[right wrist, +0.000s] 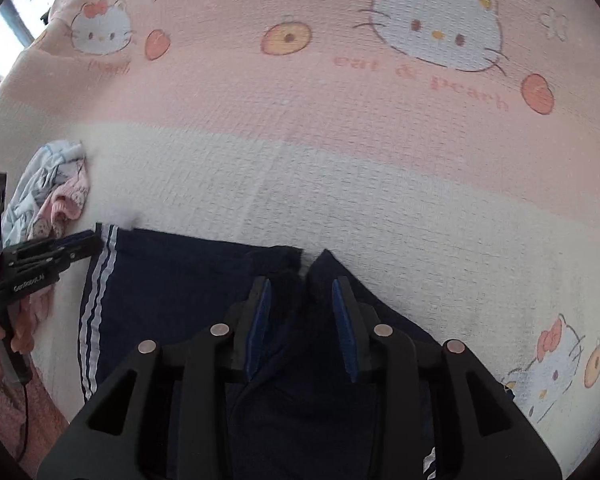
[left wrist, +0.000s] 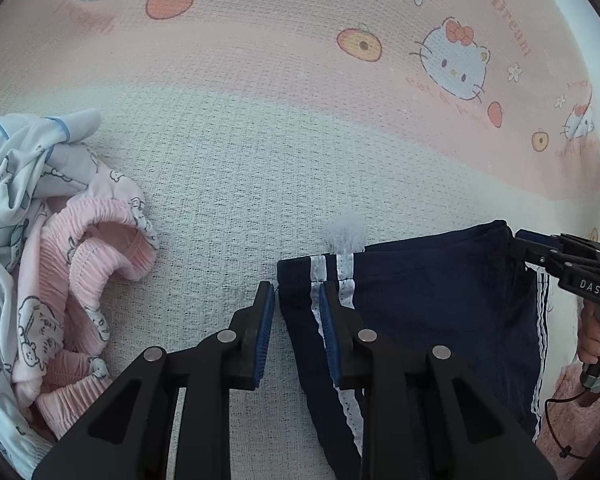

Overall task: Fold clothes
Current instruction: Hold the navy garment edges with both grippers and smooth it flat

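Dark navy shorts (left wrist: 440, 300) with white side stripes lie folded flat on the blanket, also seen in the right wrist view (right wrist: 172, 288). My left gripper (left wrist: 296, 292) points down at their striped left corner. Its jaws stand apart, with the cloth's edge between them and a gap at the left pad. It shows at the left edge of the right wrist view (right wrist: 90, 242). My right gripper (right wrist: 302, 284) hovers over the shorts' far right edge, open, with navy cloth below the gap and neither pad pressing. Its tips (left wrist: 518, 240) appear at the shorts' right corner.
A heap of light blue and pink printed clothes (left wrist: 60, 260) lies to the left (right wrist: 56, 192). The pink and white cartoon-cat blanket (left wrist: 260, 140) spreads beyond the shorts. A white fluff tuft (left wrist: 346, 234) sits at their top edge. A hand (left wrist: 592, 340) holds the right gripper's handle.
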`<control>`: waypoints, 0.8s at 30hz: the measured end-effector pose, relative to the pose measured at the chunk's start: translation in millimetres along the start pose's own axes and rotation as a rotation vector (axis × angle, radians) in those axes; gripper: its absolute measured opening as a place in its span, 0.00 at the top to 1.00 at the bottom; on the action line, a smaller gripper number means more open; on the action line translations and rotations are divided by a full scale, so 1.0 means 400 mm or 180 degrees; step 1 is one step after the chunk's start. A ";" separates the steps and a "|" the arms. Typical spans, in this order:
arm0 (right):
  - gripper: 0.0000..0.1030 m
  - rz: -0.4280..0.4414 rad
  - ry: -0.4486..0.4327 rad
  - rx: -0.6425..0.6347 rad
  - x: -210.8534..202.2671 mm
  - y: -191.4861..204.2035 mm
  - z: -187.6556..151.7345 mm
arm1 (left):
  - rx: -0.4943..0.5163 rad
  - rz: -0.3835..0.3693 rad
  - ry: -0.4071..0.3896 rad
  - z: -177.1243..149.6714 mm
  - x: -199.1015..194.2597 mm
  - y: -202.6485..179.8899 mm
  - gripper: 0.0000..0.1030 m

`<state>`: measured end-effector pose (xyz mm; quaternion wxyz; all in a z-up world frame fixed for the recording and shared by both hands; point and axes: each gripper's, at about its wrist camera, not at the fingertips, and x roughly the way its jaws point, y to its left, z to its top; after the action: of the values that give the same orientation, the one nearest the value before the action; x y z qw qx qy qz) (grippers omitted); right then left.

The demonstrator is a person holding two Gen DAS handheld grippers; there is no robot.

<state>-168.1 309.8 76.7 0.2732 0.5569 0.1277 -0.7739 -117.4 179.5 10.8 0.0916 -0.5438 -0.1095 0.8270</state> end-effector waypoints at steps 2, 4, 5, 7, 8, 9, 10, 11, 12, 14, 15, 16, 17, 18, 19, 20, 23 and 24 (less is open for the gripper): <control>0.68 -0.0063 0.0099 -0.0135 0.027 0.021 0.003 | 0.0013 0.0009 0.0006 0.001 0.007 -0.004 0.76; 0.68 0.0012 0.0105 -0.0163 0.036 0.031 0.005 | 0.0029 0.0044 -0.0005 -0.001 0.009 -0.004 0.76; 0.68 0.0085 0.0083 -0.0150 0.036 0.033 0.005 | 0.0024 0.0051 -0.0015 -0.001 0.009 -0.004 0.77; 0.68 0.0128 0.0114 -0.0215 0.050 0.043 0.006 | 0.0031 0.0077 -0.0037 -0.001 0.010 -0.004 0.81; 0.69 0.0093 0.0143 -0.0274 0.061 0.048 0.006 | 0.0039 0.0095 -0.0041 -0.001 0.010 -0.005 0.84; 0.70 0.0007 0.0156 -0.0319 0.073 0.049 0.003 | 0.0047 0.0113 -0.0045 -0.001 0.011 -0.005 0.85; 0.79 -0.0051 0.0161 -0.0323 0.083 0.047 0.001 | 0.0046 0.0113 -0.0053 0.001 0.010 -0.005 0.86; 0.86 -0.0078 0.0164 -0.0305 0.091 0.042 -0.001 | 0.0030 0.0131 -0.0074 0.001 0.007 -0.003 0.92; 0.90 -0.0038 0.0156 -0.0234 0.094 0.031 -0.001 | 0.0003 0.0144 -0.0103 0.002 0.003 0.000 0.93; 0.92 0.0066 0.0075 -0.0058 0.089 0.009 -0.002 | -0.0063 0.0171 -0.0155 0.004 -0.004 0.007 0.93; 0.92 0.0123 0.0023 0.0036 0.084 -0.002 -0.003 | -0.0087 0.0170 -0.0173 0.005 -0.007 0.010 0.93; 0.93 0.0200 -0.0015 0.0125 0.080 -0.013 -0.006 | -0.0111 0.0168 -0.0190 0.006 -0.011 0.014 0.93; 0.93 0.0273 -0.0044 0.0201 0.077 -0.023 -0.008 | -0.0142 0.0159 -0.0191 0.007 -0.012 0.018 0.93; 0.93 0.0320 -0.0056 0.0232 0.077 -0.028 -0.010 | -0.0207 0.0124 -0.0198 0.007 -0.014 0.026 0.93; 0.93 0.0334 -0.0071 0.0232 0.076 -0.030 -0.013 | -0.0274 0.0059 -0.0208 0.007 -0.016 0.034 0.92; 0.92 0.0351 -0.0073 0.0218 0.076 -0.031 -0.016 | -0.0319 0.0010 -0.0205 0.010 -0.014 0.039 0.88; 0.91 0.0362 -0.0012 0.0094 0.090 -0.022 -0.014 | -0.0344 -0.0048 -0.0127 0.008 0.002 0.042 0.74; 0.91 0.0335 -0.0001 0.0059 0.094 -0.017 -0.010 | -0.0298 -0.0051 -0.0108 0.009 0.008 0.033 0.74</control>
<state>-177.4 307.0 39.5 0.3084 0.5652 0.0911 -0.7597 -122.3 167.3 5.5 0.0708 -0.5325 -0.1539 0.8293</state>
